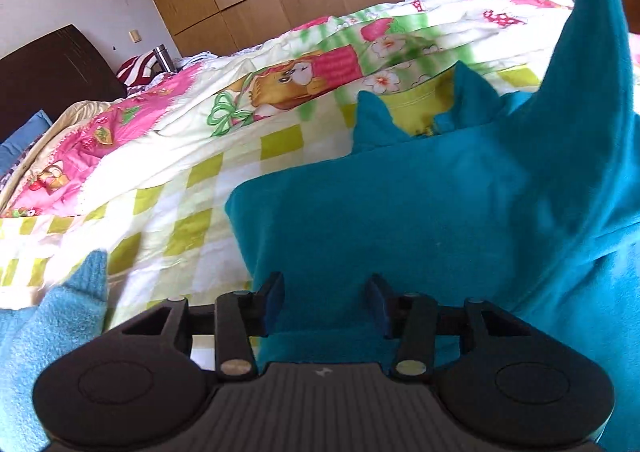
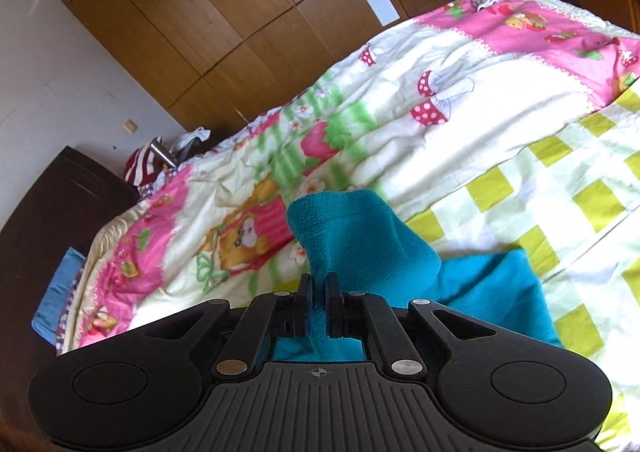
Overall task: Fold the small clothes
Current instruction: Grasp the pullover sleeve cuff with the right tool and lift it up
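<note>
— Right claw (image 2: pixel 319 288) is clenched on a fold of the fleece (image 2: pixel 360 236), lifting it off the quilt (image 2: pixel 460 124). Left claw (image 1: pixel 323 298) is released — pads spread wide, low over the flat part of the same fleece, gripping nothing.

— How will it handle?

— Light, I'd judge, and thoroughly limp. Most of the fleece lies on the quilt's checked part; the raised part hangs from the pinch in a soft peak with no stiffness at all. The nap looks grippy rather than slick, and nothing about it is fragile. Take it at edges or corners, with a good bite of cloth between the pads, since a thin nip could slide off.

— What does each view add?

— Left view gives the big picture: the broad flat body on the quilt, a strip rising steeply at its right edge, two small points near its far edge, and a paler blue cloth (image 1: pixel 52 332) at its near left. Right view alone shows the pinch itself, cloth sandwiched between the pads, plus the flask (image 2: pixel 162 154) beyond the quilt's far end.
</note>
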